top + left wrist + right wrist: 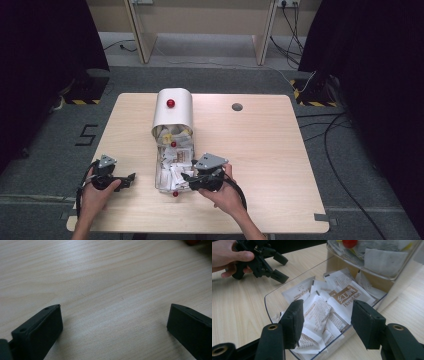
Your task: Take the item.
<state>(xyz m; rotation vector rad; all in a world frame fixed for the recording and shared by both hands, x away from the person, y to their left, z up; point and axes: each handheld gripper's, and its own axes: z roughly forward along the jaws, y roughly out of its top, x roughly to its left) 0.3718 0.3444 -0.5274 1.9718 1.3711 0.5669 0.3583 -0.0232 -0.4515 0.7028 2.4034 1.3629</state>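
Spread jaws over sachets (319, 312) in clear tray (268, 302)

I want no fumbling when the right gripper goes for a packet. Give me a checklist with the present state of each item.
1. Right gripper open: ok.
2. Right gripper over the packets in the clear tray: ok.
3. Nothing held between its jaws: ok.
4. Left gripper away from the tray, over bare table: ok.
5. Left gripper open: ok.
6. A single packet lying free: cannot tell, they overlap.

light wood table (270, 150) on grey carpet (45, 150), black curtains (45, 40) both sides, cables (340, 150) on the floor
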